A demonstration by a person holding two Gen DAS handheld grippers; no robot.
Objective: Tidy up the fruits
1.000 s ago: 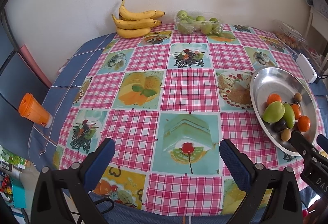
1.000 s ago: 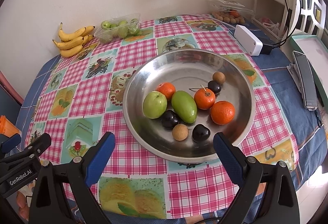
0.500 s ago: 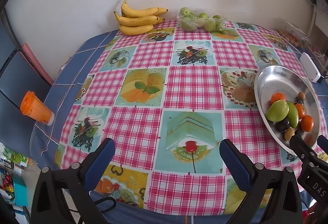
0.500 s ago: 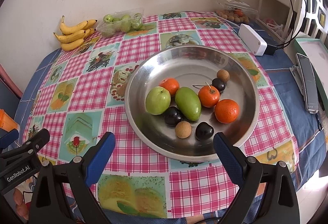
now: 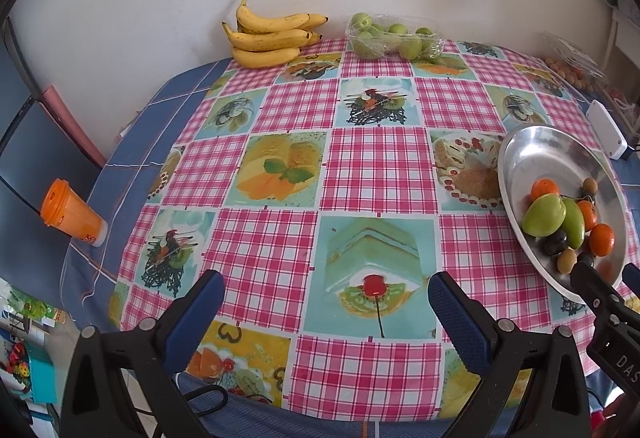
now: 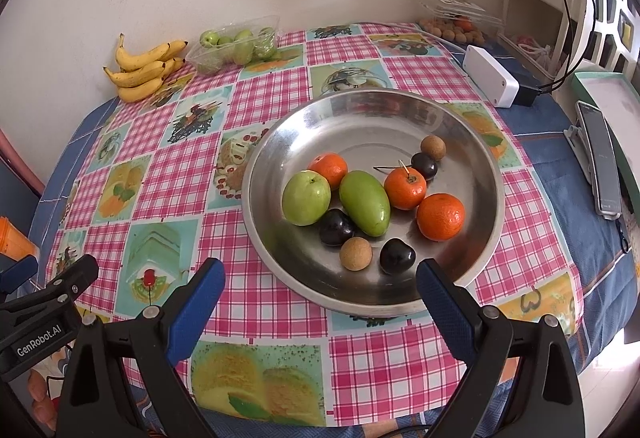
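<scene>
Both tools, left tool (image 5: 324,298) and right tool (image 6: 320,286), hang spread and empty at the counter (image 6: 264,302) edge, the right facing the fruit-filled steel bowl (image 6: 280,141)

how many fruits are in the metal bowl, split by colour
In the round steel bowl:
Orange citrus fruits: 3
Green fruits: 2, a round green apple-like fruit and an oval green mango-like fruit
Dark purple plum-like fruits: 3
Small tan round fruits: 2
Total: 10
</scene>
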